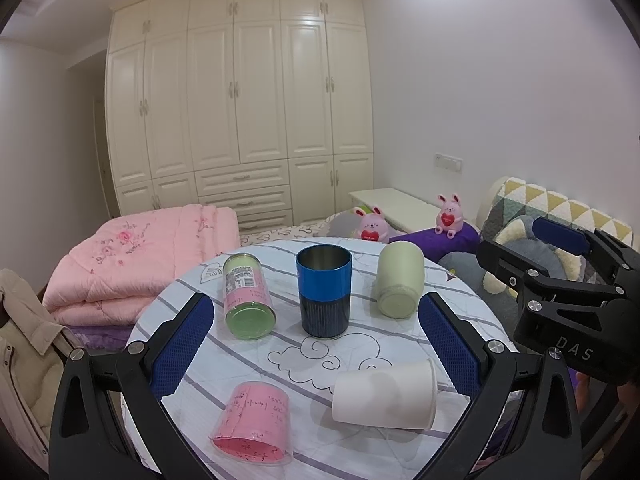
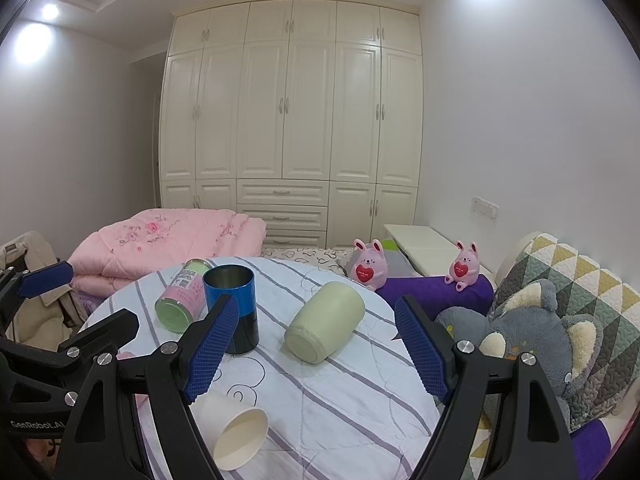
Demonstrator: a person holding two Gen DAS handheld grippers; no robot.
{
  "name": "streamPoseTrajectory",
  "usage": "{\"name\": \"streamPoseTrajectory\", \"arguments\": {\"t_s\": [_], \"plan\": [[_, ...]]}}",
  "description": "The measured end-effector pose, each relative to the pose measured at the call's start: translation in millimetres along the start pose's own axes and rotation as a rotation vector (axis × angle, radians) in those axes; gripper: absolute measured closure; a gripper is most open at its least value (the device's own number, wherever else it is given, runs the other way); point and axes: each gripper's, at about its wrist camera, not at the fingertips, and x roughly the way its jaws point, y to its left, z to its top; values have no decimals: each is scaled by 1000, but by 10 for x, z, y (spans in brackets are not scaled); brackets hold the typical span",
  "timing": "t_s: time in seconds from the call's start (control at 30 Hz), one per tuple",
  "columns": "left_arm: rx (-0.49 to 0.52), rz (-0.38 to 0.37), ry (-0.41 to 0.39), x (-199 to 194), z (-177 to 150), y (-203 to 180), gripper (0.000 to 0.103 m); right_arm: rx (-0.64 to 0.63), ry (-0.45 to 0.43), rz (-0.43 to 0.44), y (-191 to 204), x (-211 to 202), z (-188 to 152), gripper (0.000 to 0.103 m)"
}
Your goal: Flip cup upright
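Both sets of jaws spread wide, nothing between them. Left gripper (image 1: pixel 316 340) hovers over the near edge of the round table (image 1: pixel 400 344); right gripper (image 2: pixel 316 344) sits to its right at similar height, aimed at the green cup. Neither touches anything.

Cups on the table, five total:
- blue metal cup (image 1: pixel 323 290), centre: standing upright, open mouth up. Counts as done
- pale green cup (image 1: pixel 399 282), right of the blue one: on its side, closed base toward the cameras. In the right wrist view (image 2: pixel 325 328) it lies between the right gripper's fingers in the line of sight, but further out, not enclosed
- pink-labelled cup (image 1: pixel 249 294) with green ends, left of the blue one: on its side, tilted away; just beside the blue cup, can't tell if touching
- white paper cup (image 1: pixel 386 394), near right: on its side, mouth to the right in the left wrist view, mouth toward the camera in the right wrist view (image 2: pixel 236 434)
- pink printed cup (image 1: pixel 252 424), near left: on its side, mouth toward the left camera

Progress estimate: one of five upright, four left. Likely next target for the right gripper is the pale green cup, it is lined up on it. Left gripper is closest to the pink printed cup and the white paper cup
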Motion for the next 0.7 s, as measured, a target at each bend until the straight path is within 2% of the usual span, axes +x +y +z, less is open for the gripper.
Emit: {"name": "streamPoseTrajectory", "arguments": {"t_s": [0.7], "plan": [[-16,-14,30,155,-32,98,0,-11,26,5,28,125,-15,21]]}}
